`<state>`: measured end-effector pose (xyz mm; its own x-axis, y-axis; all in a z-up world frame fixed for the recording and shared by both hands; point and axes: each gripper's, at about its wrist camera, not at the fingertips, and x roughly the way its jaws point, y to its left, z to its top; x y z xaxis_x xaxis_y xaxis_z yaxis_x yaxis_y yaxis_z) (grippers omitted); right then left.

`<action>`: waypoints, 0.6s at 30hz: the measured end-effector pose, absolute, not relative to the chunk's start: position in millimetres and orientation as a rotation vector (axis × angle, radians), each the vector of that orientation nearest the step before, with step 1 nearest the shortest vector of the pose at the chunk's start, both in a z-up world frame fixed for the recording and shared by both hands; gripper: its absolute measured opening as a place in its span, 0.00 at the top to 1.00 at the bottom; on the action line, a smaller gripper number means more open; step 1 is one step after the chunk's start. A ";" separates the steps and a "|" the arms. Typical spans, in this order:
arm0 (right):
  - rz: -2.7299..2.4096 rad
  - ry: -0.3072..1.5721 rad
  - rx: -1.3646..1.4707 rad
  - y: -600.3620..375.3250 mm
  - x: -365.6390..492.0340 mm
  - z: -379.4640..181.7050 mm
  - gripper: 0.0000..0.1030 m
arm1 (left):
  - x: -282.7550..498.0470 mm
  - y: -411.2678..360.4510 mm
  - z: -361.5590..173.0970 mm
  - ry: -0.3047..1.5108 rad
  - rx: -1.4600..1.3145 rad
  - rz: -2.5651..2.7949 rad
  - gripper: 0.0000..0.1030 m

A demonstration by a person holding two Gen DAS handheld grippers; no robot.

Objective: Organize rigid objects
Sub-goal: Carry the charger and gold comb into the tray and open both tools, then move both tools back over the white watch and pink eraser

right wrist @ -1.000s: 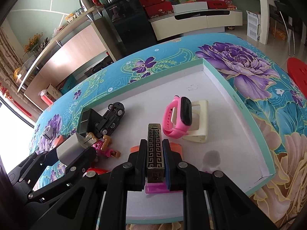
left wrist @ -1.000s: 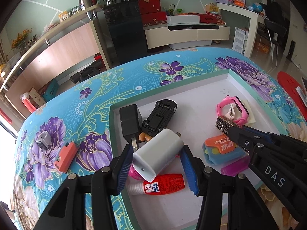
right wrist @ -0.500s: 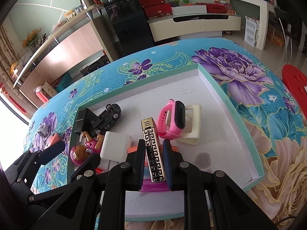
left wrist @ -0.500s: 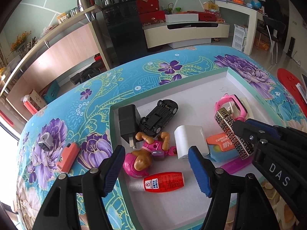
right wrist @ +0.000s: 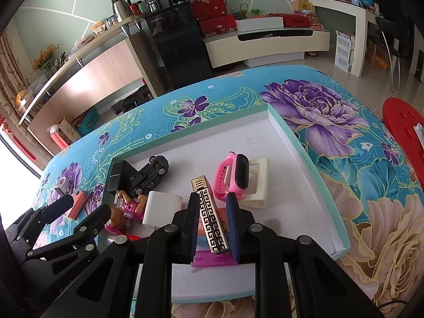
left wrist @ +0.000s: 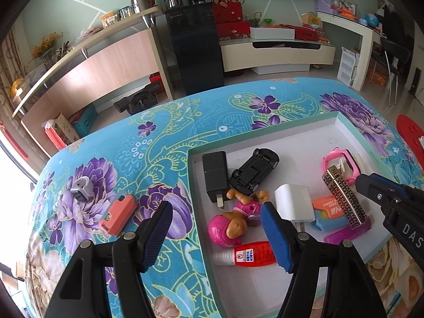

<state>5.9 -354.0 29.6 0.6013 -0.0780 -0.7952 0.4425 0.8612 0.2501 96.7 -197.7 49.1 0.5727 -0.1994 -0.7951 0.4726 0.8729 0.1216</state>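
From the left wrist camera, the left gripper (left wrist: pixel 216 234) stands open with nothing between its jaws, which have just been opening; the white charger (left wrist: pixel 294 205) lies in the shallow box (left wrist: pixel 344 122), beside a pink toy dog (left wrist: pixel 233 220). From the right wrist camera, the right gripper (right wrist: pixel 212 226) clamps the gold patterned lighter (right wrist: pixel 210 220) above the box floor.

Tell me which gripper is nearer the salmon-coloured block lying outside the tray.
Left. The left gripper hovers open just right of the salmon block; the right gripper, holding the patterned lighter, is over the tray's far side.
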 end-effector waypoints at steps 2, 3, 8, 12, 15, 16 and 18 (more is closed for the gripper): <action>-0.317 0.886 0.451 -353.9 6.5 28.3 0.80 | 100.7 -192.7 47.8 0.886 0.331 -0.381 0.30; -0.318 0.888 0.449 -353.6 6.8 27.7 0.80 | 102.3 -190.4 46.7 0.890 0.327 -0.371 0.30; -0.319 0.902 0.423 -349.2 10.3 26.1 0.80 | 109.4 -182.0 40.4 0.915 0.313 -0.330 0.29; -0.318 0.914 0.405 -346.5 13.1 24.1 0.79 | 112.6 -177.3 37.8 0.921 0.308 -0.309 0.29; -0.329 0.920 0.391 -345.7 14.2 23.2 0.57 | 117.1 -172.7 34.9 0.930 0.298 -0.275 0.15; -0.337 0.920 0.383 -345.7 14.4 23.3 0.49 | 118.6 -170.8 34.3 0.930 0.293 -0.261 0.13; -0.355 0.914 0.366 -345.7 14.1 24.6 0.33 | 120.8 -167.1 33.6 0.928 0.286 -0.247 0.11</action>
<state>14.1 -345.7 24.6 0.5613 -0.1416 -0.8154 0.4464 0.8815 0.1542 120.8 -167.1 33.6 0.5763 -0.0852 -0.8128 0.3295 0.9344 0.1356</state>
